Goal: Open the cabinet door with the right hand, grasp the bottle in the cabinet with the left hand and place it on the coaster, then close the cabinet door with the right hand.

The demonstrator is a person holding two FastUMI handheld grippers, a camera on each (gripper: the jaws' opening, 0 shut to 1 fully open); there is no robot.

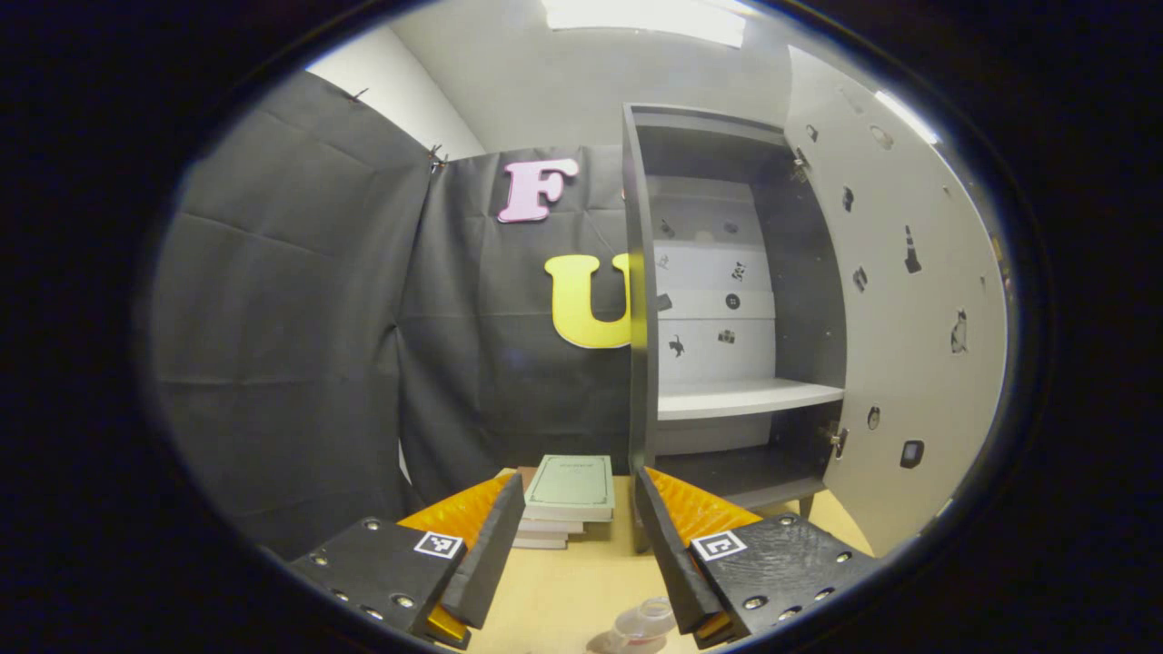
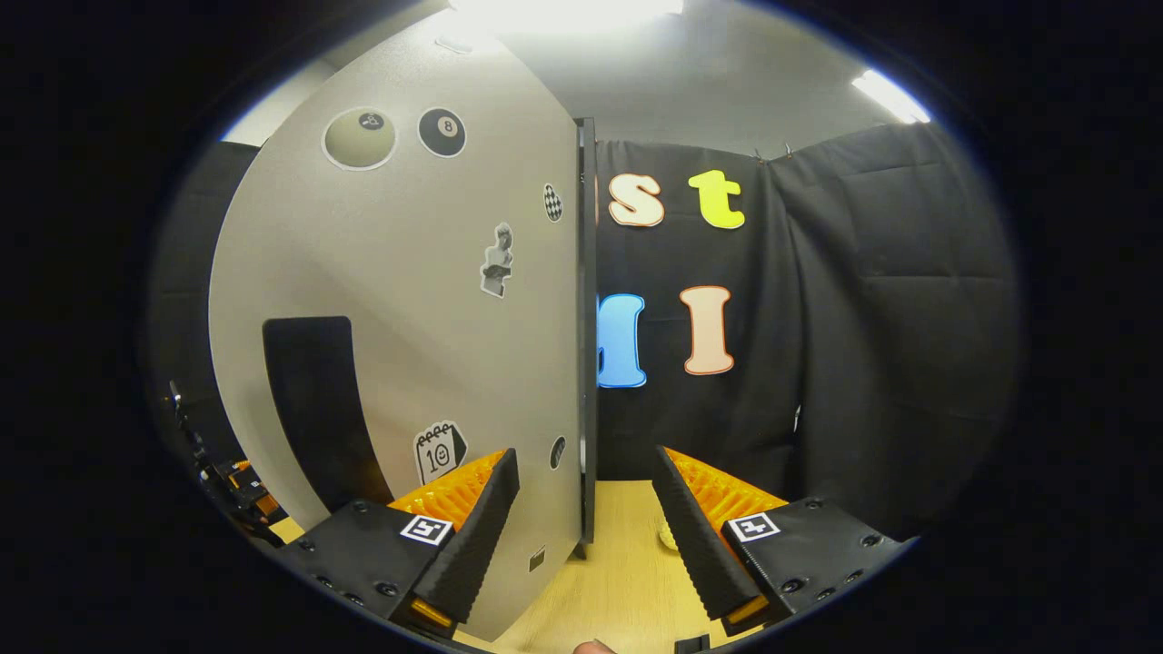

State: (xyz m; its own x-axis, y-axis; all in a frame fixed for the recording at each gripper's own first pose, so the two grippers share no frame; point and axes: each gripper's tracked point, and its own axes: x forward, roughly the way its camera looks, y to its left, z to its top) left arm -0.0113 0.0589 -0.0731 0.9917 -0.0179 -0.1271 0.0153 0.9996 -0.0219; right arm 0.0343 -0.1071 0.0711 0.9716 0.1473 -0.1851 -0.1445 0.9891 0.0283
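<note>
Cabinet door open, both grippers released.

The left gripper (image 1: 574,545) hangs spread and empty before the cabinet (image 1: 718,309), the bottle (image 1: 641,625) on the worktop (image 1: 563,590) just below its fingers, books (image 1: 565,498) ahead. The right gripper (image 2: 586,527), spread, straddles the edge of the door (image 2: 409,300) without pressing it.

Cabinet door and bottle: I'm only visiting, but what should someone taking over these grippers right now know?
Left gripper: open, holding nothing.
Right gripper: open, fingers either side of the cabinet door's free edge, not clamped.
Cabinet: open, visible shelves bare.
Clear bottle: on the table, just below the left gripper. I cannot tell whether a coaster is under it.
Done: door opened, bottle out.
Left: check the coaster, close the door.
</note>
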